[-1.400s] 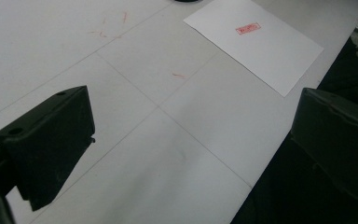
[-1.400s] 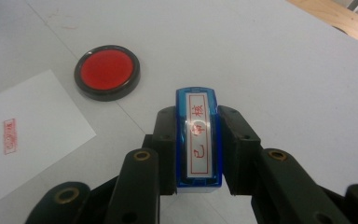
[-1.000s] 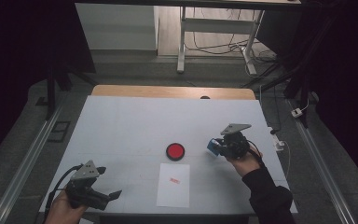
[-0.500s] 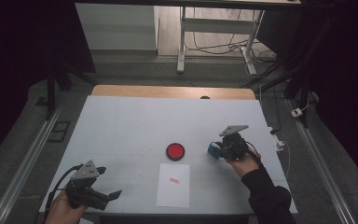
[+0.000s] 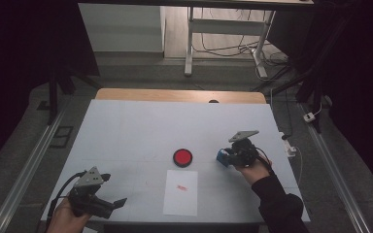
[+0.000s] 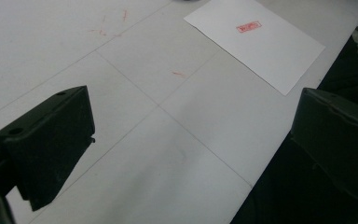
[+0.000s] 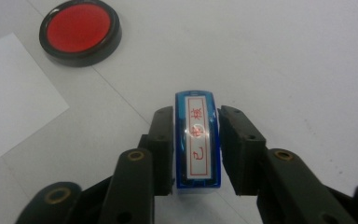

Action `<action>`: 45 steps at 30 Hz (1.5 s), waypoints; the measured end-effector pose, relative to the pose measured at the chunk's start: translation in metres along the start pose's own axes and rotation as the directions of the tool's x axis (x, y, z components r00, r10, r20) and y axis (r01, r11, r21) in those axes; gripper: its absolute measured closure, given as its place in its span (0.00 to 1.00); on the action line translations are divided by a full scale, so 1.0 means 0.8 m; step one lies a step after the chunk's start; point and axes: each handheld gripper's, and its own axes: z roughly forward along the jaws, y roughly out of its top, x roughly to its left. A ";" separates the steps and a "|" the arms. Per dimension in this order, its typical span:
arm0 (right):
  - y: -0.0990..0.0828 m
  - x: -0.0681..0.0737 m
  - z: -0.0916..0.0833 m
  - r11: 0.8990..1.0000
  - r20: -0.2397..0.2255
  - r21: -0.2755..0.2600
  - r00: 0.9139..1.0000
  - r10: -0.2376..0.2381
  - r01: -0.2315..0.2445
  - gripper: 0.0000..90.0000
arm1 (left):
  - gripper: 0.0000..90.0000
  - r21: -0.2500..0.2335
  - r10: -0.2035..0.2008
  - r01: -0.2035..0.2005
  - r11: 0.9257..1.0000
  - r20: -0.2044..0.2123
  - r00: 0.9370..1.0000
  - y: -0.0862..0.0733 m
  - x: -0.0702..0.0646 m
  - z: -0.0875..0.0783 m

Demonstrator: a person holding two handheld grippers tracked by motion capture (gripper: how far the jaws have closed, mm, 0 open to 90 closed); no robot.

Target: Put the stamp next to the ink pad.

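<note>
A blue stamp with a white label of red characters stands on the white table, right of a round red ink pad. My right gripper straddles the stamp. Its jaws have just been opening, and the pads sit a hair off the stamp's sides. A white sheet bearing a red stamp mark lies in front of the ink pad. My left gripper hovers open over the front left of the table, with nothing between its jaws.
The table's near edge runs just under the left gripper's right jaw. A wooden strip borders the far edge. Metal rails flank both sides, and cables lie off the right edge.
The right gripper has sunk slightly toward the table with the blue stamp, and its jaws have loosened. The left gripper has stayed put.
</note>
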 end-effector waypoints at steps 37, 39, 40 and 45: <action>-0.007 0.038 -0.051 0.991 0.017 -0.119 0.998 0.063 -0.060 0.00 | 0.00 -0.010 -0.014 0.014 1.000 -0.008 1.000 -0.001 0.002 -0.002; -0.009 0.042 -0.055 0.991 0.013 -0.124 0.998 0.055 -0.053 0.00 | 0.00 -0.013 -0.023 0.023 1.000 -0.009 1.000 -0.001 0.002 -0.002; -0.010 0.044 -0.057 0.991 0.016 -0.122 0.999 0.049 -0.047 0.00 | 0.00 -0.015 -0.025 0.025 1.000 -0.010 1.000 -0.001 0.003 -0.002; -0.017 0.052 -0.067 0.989 0.006 -0.138 0.999 0.049 -0.048 0.00 | 0.00 -0.018 -0.032 0.032 0.999 -0.017 0.999 -0.001 0.004 -0.003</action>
